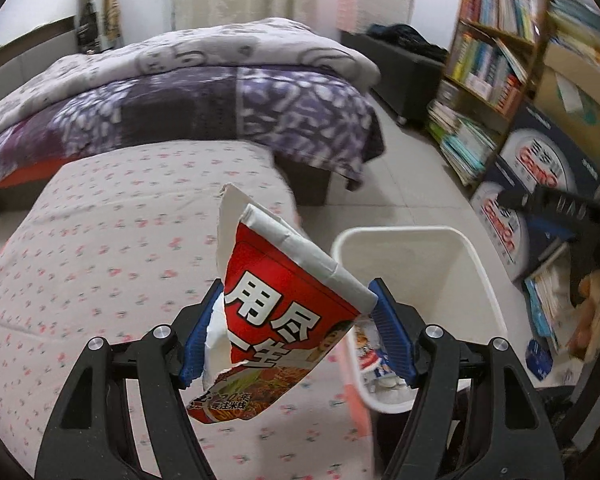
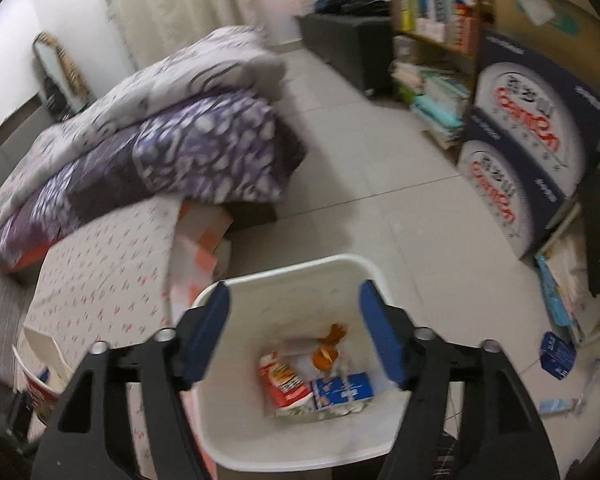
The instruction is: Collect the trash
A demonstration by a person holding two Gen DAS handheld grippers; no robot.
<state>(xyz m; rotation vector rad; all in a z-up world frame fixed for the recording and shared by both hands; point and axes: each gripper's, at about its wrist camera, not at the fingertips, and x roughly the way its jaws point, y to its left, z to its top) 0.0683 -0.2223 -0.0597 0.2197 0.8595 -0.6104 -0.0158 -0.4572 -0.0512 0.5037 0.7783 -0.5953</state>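
Observation:
My left gripper [image 1: 298, 330] is shut on a crushed red and white noodle cup [image 1: 284, 300] and holds it above the flowered bed sheet, just left of the white trash bin [image 1: 476, 264]. My right gripper [image 2: 294, 332] is open and empty, hovering over the same white bin [image 2: 340, 268]. Inside the bin lie a red snack wrapper [image 2: 282, 380], a blue and white carton [image 2: 342, 392] and an orange peel [image 2: 328, 350]. The right gripper shows as a dark blurred shape at the right of the left wrist view [image 1: 548, 202].
A bed with a flowered sheet [image 1: 100, 260] and a folded purple quilt [image 1: 204, 92] fills the left. A bookshelf [image 1: 496, 40] and stacked blue cartons [image 2: 532, 140] stand at the right. A small blue box [image 2: 556, 354] and wrappers lie on the tiled floor [image 2: 380, 168].

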